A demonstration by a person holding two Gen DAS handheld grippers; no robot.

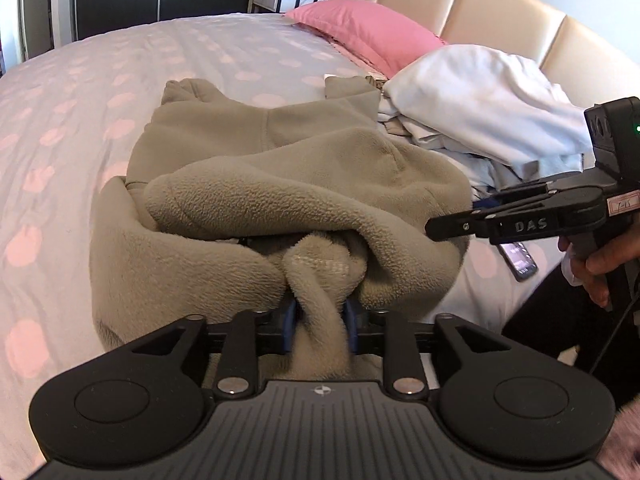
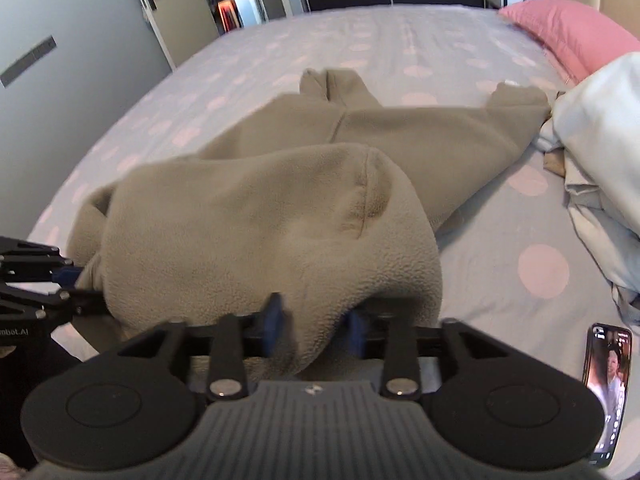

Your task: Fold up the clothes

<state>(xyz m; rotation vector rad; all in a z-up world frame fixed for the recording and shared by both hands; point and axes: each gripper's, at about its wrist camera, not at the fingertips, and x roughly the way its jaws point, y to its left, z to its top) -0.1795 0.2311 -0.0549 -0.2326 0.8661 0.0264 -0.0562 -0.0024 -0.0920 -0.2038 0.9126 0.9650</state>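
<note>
A beige fleece garment (image 1: 256, 184) lies on the bed, its near part lifted and folded over toward the far part; two cuffed ends lie flat at the far side. My left gripper (image 1: 320, 320) is shut on a bunched near edge of the fleece. My right gripper (image 2: 316, 320) is shut on another near edge of the same fleece (image 2: 256, 220). The right gripper also shows in the left wrist view (image 1: 452, 228), at the garment's right side. The left gripper shows at the left edge of the right wrist view (image 2: 76, 284).
The bed has a lilac cover with pink dots (image 1: 80, 120). A pink pillow (image 1: 360, 32) and a pile of white laundry (image 1: 480, 104) lie by the cream headboard (image 1: 500, 4). A phone (image 2: 608, 384) lies on the bed near the right gripper.
</note>
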